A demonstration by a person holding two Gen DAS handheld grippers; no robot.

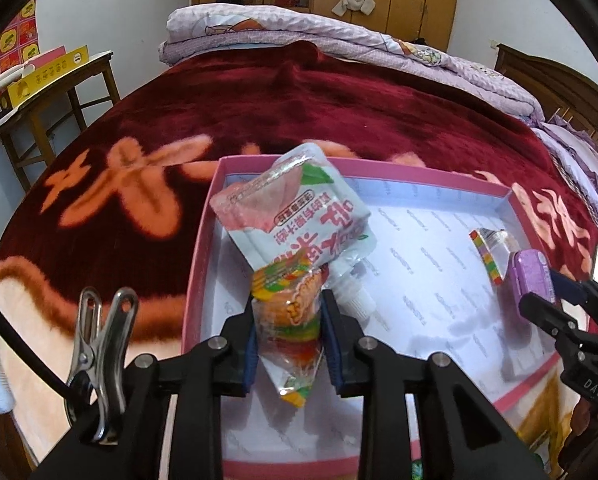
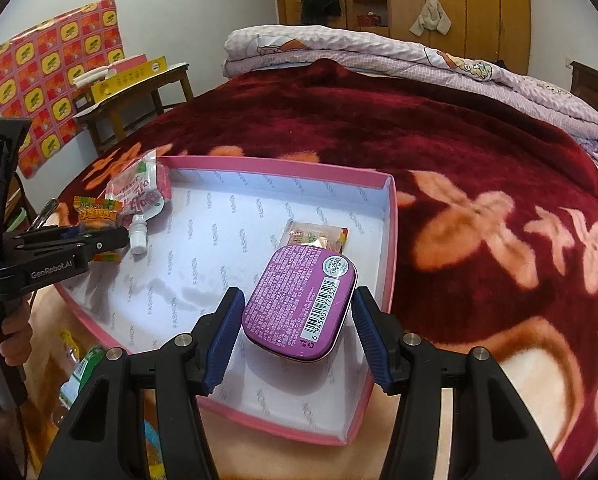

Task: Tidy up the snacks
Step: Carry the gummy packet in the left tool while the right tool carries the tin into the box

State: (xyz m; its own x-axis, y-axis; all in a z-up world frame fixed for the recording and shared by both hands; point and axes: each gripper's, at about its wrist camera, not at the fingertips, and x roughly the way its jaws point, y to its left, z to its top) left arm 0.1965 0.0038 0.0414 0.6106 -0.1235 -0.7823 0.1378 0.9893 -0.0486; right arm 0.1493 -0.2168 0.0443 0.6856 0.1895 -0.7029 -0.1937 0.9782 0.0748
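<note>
Snacks are gathering in a pink box [image 2: 391, 216] on the red blanket [image 2: 439, 140]. Over its left side, the left gripper [image 1: 287, 332] pinches a gummy packet [image 1: 289, 320] and drink pouch [image 1: 295, 208]; the right gripper [image 2: 299, 320] clasps a purple tin [image 2: 299, 304]. One small packet [image 2: 319, 236] lies inside.

Box [image 2: 387, 216] middle bare between snacks
</note>
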